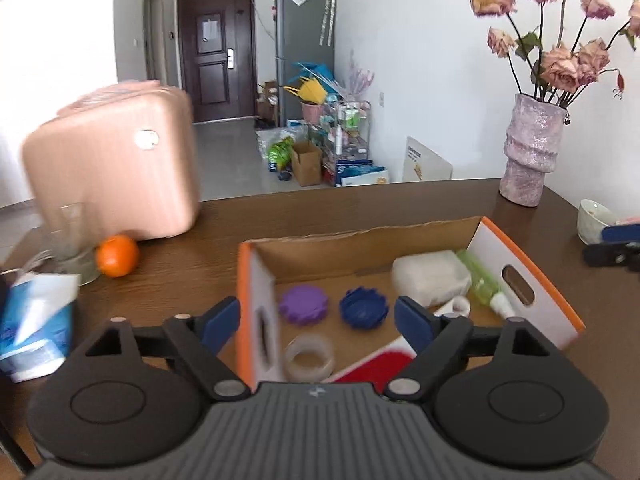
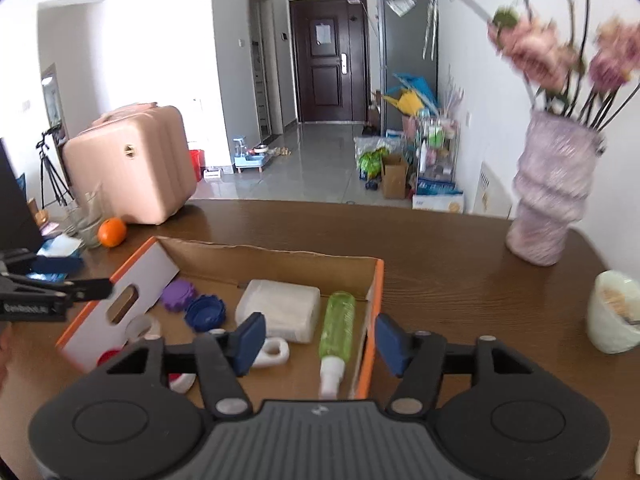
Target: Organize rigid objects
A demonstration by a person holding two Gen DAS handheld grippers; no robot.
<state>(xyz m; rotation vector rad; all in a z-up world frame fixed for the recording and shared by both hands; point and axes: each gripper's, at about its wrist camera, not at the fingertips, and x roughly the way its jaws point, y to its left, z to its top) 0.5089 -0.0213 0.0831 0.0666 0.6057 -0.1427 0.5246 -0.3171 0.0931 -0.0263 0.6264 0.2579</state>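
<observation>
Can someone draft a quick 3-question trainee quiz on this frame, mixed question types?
1. True or false: the green translucent spray bottle lies on its side inside the orange-edged cardboard box.
2. Multiple choice: what sits right beside the purple ridged plastic lid in the box? A) the orange fruit B) the dark blue ridged plastic lid C) the white ceramic bowl
3. Fill in: both the left gripper and the right gripper have their jaws ____ and hold nothing.

Key: 1 true. 2 B; the orange fruit and the white ceramic bowl stand on the dark wooden table outside the box. 3 open.
</observation>
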